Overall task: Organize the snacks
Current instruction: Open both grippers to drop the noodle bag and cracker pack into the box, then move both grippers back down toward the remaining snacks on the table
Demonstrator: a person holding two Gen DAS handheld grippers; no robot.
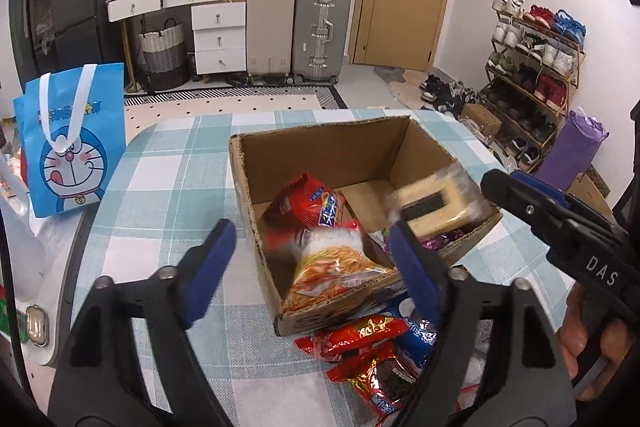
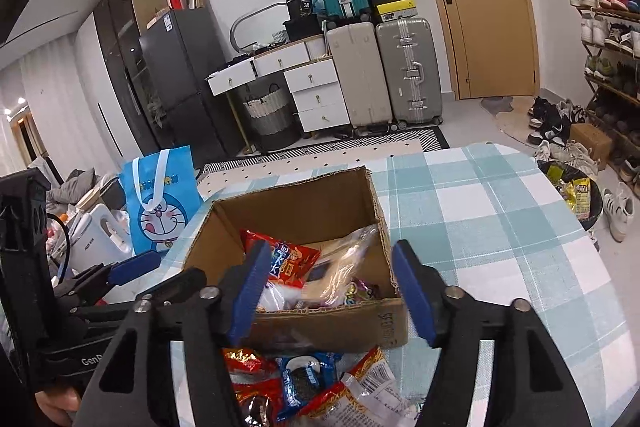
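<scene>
On the checked cloth surface (image 2: 500,227) an open corrugated cardboard box (image 2: 332,327) holds crinkly snack bags (image 1: 320,231), more glossy packets (image 2: 296,383) lying just before it, while both grippers' jaws, left gripper (image 1: 316,263) and right gripper (image 2: 332,291), gape wide, empty.

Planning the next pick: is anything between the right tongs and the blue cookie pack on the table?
Nothing visible. The right tongs hang open above the blue cookie pack, which lies uncovered in front of the cardboard box.
</scene>
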